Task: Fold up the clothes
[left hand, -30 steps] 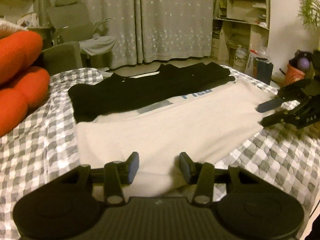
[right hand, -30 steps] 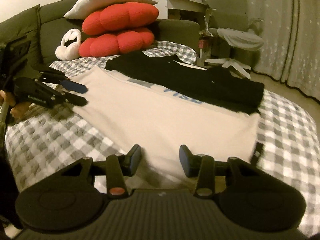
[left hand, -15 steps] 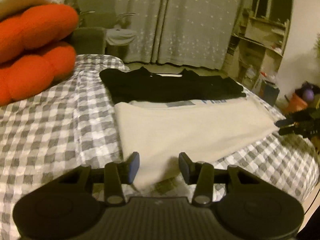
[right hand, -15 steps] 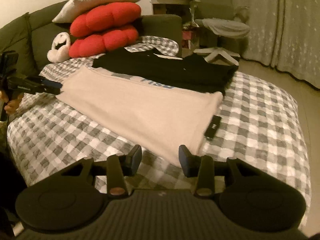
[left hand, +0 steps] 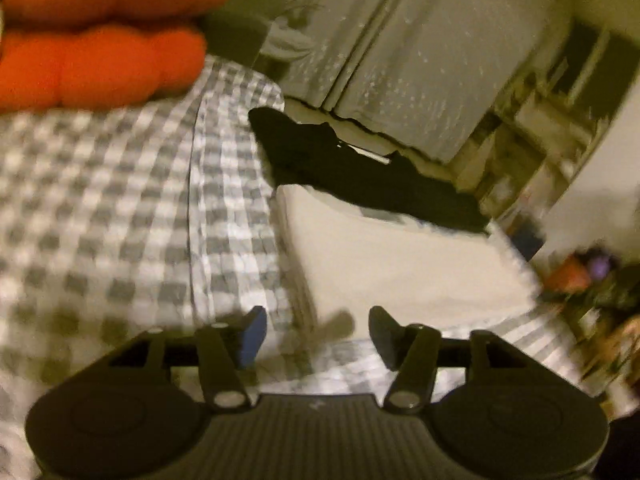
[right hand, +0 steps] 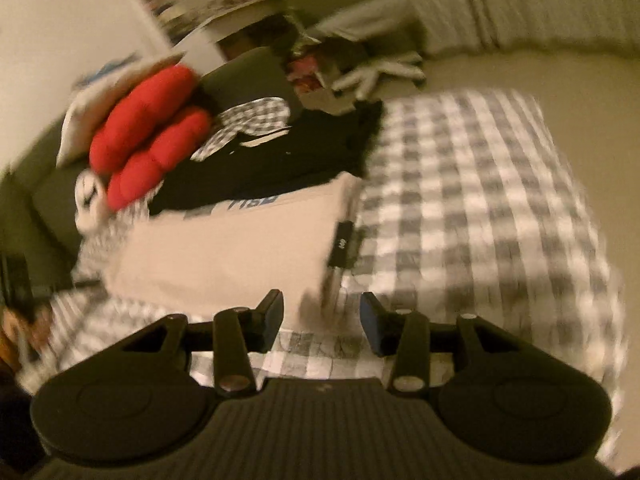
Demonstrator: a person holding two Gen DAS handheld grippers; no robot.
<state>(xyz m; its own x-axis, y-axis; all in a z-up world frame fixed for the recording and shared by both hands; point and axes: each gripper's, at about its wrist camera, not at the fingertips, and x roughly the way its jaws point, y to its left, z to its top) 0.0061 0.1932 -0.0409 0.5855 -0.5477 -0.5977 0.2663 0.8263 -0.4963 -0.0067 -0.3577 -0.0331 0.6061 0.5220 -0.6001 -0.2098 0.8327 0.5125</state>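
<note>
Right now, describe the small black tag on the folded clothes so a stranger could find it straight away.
Start at the checked bedspread and find the cream garment folded in a long band, with a black garment lying behind it. The black tag sits on the cream band's short end edge, the only dark mark on that pale cloth.

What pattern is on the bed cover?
Grey and white checks on the bed cover, clearest in the right wrist view.

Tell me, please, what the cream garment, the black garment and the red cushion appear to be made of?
The cream garment looks like soft matte knit fabric, probably cotton: it lies flat with a folded edge. The black garment seems a similar dull cloth, though blur hides its weave. The red cushion looks plush and stuffed, judging by its puffy lobes.
</note>
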